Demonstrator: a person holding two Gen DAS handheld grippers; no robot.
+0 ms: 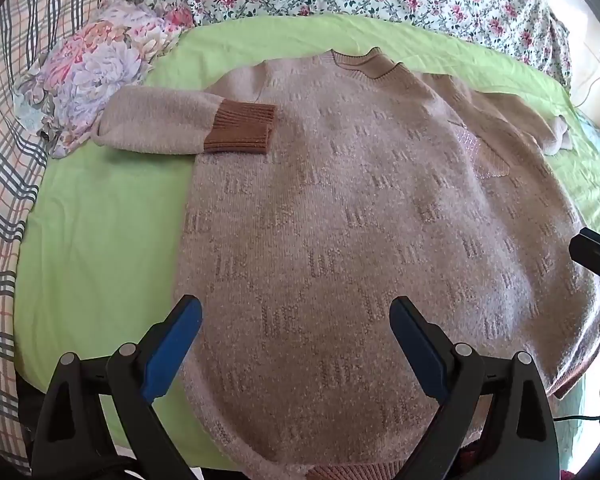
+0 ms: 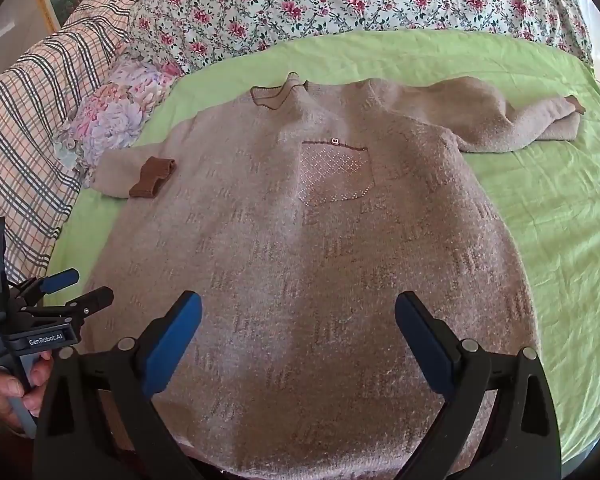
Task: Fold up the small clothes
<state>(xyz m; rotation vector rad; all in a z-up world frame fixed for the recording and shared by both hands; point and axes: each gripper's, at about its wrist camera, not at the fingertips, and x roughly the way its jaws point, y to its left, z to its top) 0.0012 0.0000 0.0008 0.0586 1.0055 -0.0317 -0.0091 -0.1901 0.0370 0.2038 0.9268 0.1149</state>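
Right wrist view, sweater (image 2: 300, 248) flat, collar (image 2: 278, 94) pointing away, hem nearest

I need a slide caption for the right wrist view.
Open right gripper above a beige sweater spread on green sheet.

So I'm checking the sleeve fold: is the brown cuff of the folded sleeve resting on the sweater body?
Touching. The left wrist view shows the brown cuff lying flat on the sweater chest, with no gap beneath it.
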